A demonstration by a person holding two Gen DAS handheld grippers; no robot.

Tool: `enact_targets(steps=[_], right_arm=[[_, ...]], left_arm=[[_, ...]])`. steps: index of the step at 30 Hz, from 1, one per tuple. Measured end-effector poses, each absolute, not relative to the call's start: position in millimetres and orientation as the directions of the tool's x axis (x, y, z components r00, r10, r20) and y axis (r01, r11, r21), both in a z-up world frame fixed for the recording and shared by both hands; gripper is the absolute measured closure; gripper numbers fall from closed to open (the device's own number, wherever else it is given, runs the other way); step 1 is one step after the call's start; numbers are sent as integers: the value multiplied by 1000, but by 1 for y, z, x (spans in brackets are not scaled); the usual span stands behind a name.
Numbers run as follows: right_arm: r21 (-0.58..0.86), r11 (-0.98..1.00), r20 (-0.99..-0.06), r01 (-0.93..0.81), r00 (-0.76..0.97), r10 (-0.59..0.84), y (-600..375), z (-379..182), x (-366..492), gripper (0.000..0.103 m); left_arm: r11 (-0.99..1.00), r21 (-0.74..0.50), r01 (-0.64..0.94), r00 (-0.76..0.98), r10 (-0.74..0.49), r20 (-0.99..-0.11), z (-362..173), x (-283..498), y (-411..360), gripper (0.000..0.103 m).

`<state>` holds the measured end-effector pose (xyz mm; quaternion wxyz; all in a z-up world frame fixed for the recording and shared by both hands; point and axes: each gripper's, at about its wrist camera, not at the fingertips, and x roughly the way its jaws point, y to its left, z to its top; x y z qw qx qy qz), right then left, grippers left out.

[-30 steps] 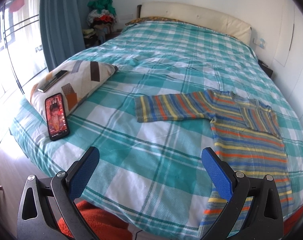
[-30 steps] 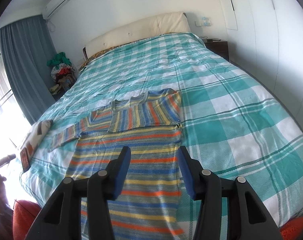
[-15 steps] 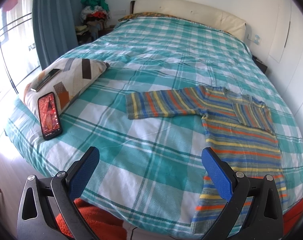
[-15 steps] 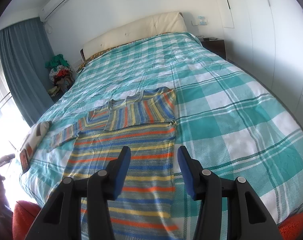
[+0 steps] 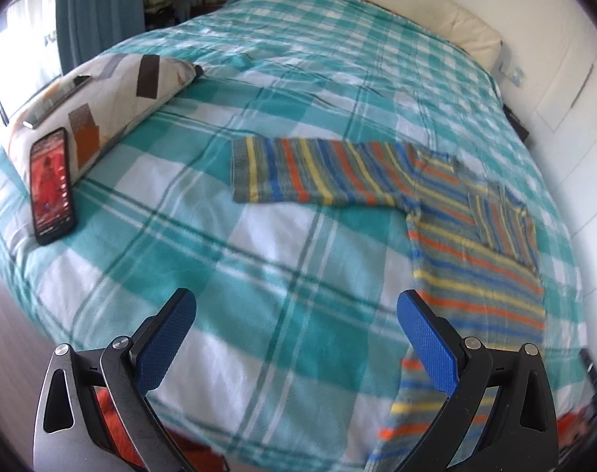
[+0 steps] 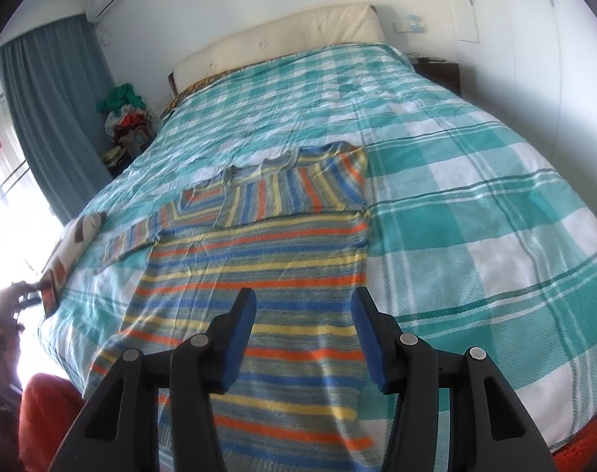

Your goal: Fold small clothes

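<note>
Left gripper (image 5: 296, 338): spread wide, nothing between the pads, hanging over bare checked bedspread (image 5: 259, 275) short of the outstretched sleeve (image 5: 306, 171). Right gripper (image 6: 304, 338): about half open, empty, poised above the lower body of the striped sweater (image 6: 259, 267), which lies flat near the foot of the bed with its right sleeve already folded across the chest (image 6: 294, 192) and its hem draping over the mattress edge. Likely trouble: pinching bedspread along with knit, since both are soft and lie flush, so lifting could drag the cover and wrinkle the spread garment. Also possible: snagging only one layer at the hem, undoing the fold. Further out, phone (image 5: 51, 185) propped against the pillow (image 5: 113, 90), liable to slide if the bedspread gets tugged.
</note>
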<state>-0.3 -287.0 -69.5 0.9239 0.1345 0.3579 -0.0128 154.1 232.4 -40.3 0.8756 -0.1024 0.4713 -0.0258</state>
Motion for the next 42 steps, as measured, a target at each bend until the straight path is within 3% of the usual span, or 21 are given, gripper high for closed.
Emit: enact_targets(steps=[5, 13, 14, 15, 17, 22, 28, 34, 35, 36, 37, 42], right_arm=[[238, 968, -692, 81, 714, 110, -271, -87, 4, 52], [220, 973, -730, 71, 673, 116, -262, -106, 11, 52], [223, 972, -733, 72, 669, 118, -261, -108, 12, 52], [227, 971, -736, 73, 666, 122, -261, -110, 13, 52], [234, 970, -738, 71, 662, 129, -260, -113, 13, 52], [238, 970, -727, 50, 672, 144, -258, -113, 10, 52], [272, 961, -720, 41, 671, 176, -262, -117, 7, 52], [281, 959, -707, 40, 684, 179, -267, -115, 1, 52], [282, 959, -709, 41, 682, 179, -268, -116, 1, 52], [282, 959, -711, 41, 680, 180, -268, -117, 1, 52], [280, 959, -714, 42, 676, 179, -269, -119, 0, 52], [293, 954, -708, 65, 685, 171, -281, -118, -3, 52]], left_arm=[[921, -330, -207, 572, -159, -805, -73, 230, 279, 1], [945, -230, -234, 486, -91, -869, -137, 322, 282, 7], [946, -232, -228, 475, -100, -874, -142, 326, 280, 26], [946, -233, -224, 466, -106, -879, -146, 329, 278, 60], [954, -209, -215, 465, -88, -881, -144, 329, 272, 98], [983, -148, -105, 567, -63, -822, -77, 317, 221, 100], [948, -106, 301, 611, -277, -742, 3, 287, 54, 100], [841, -127, 526, 503, -428, -751, -21, 270, -94, 95], [818, -152, 555, 444, -446, -778, -40, 270, -117, 81], [806, -167, 567, 397, -446, -802, -55, 268, -128, 54], [808, -167, 566, 368, -429, -825, -70, 267, -135, 43], [827, -235, 511, 374, -460, -805, -75, 263, -94, 32]])
